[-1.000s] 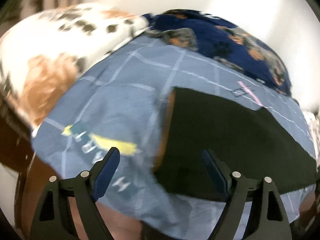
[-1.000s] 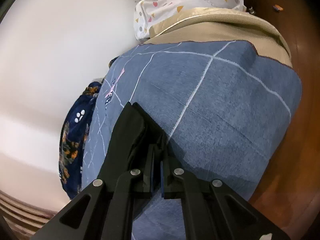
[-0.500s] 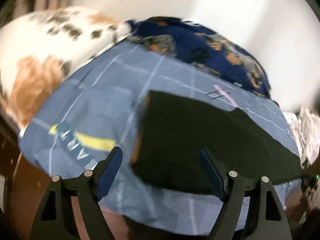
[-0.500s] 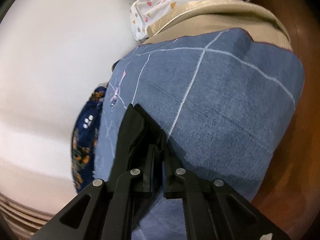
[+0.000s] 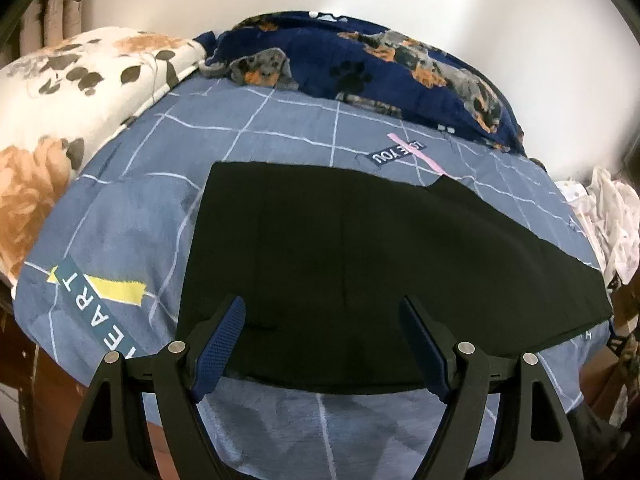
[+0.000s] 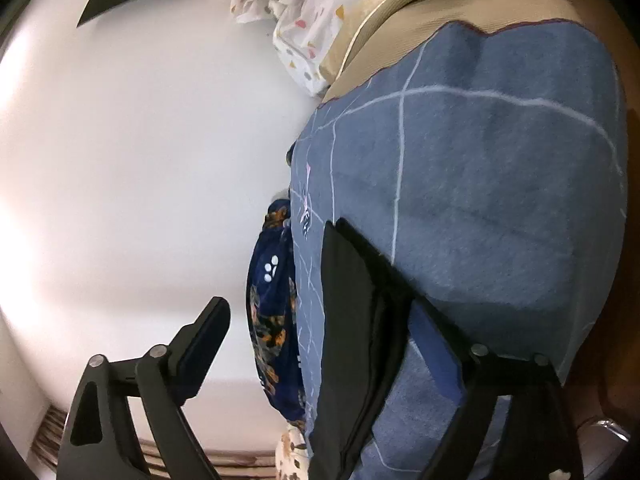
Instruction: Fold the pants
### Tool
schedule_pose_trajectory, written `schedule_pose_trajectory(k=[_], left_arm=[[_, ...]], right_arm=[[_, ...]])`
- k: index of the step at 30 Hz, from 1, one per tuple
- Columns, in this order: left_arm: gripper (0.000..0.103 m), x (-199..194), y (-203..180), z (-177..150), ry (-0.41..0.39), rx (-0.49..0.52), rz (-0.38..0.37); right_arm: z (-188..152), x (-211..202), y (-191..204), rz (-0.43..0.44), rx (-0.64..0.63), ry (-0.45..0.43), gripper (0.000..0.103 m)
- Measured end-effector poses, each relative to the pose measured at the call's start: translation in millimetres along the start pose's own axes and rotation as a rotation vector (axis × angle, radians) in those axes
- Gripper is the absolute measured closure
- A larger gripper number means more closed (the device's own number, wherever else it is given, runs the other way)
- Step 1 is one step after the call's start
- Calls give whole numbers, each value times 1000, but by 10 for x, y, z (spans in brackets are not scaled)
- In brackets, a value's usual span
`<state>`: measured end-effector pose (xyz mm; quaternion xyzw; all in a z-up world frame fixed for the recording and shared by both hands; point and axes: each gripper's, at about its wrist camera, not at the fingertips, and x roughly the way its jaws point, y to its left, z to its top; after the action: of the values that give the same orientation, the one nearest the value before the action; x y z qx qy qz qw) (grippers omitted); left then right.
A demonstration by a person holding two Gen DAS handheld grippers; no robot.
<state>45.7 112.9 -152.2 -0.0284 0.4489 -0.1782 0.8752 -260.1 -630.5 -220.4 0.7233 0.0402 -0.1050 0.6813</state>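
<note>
Lying flat on the blue bedsheet (image 5: pixel 280 152): black pants (image 5: pixel 360 264), folded. Left gripper (image 5: pixel 324 344) — jaws wide, empty. Right gripper (image 6: pixel 320 344) — jaws just sprung apart, cloth edge loose between them. Risk: a withdrawing finger snags the edge, undoing the fold.

Pants (image 6: pixel 352 340) partly hidden behind right tool (image 6: pixel 320 328)

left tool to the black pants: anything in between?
Nothing visible. The left tool hovers open right over the near edge of the black pants, which lie flat on the blue grid bedsheet. The dog-print blanket and floral pillow sit beyond the pants, out of the path.
</note>
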Motion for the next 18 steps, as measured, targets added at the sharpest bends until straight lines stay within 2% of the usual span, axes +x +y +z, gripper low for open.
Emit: schedule_pose_trajectory(k=[3, 8, 10, 12, 13, 14, 15, 16, 18], left_arm=[[24, -29, -19, 9, -7, -10, -14], [24, -41, -81, 14, -6, -22, -42], [24, -29, -119, 4, -1, -11, -42], [24, -13, -158, -5, 4, 2, -37], [24, -3, -174, -14, 7, 10, -34], [24, 7, -188, -26, 11, 13, -33], [24, 18, -196, -35, 16, 13, -34], [24, 27, -204, -46, 20, 13, -37], [24, 34, -221, -62, 19, 17, -34]], right_arm=[[-64, 65, 64, -36, -37, 16, 14], [-182, 229, 336, -214, -211, 56, 19], [-197, 321, 397, -248, -240, 72, 20], [-225, 402, 425, -296, -264, 77, 40], [-224, 455, 421, -337, -266, 82, 68], [-210, 511, 374, -385, -245, 93, 89], [-200, 528, 318, -404, -217, 101, 90], [-182, 512, 265, -377, -183, 92, 91], [-194, 484, 256, -379, -191, 91, 91]])
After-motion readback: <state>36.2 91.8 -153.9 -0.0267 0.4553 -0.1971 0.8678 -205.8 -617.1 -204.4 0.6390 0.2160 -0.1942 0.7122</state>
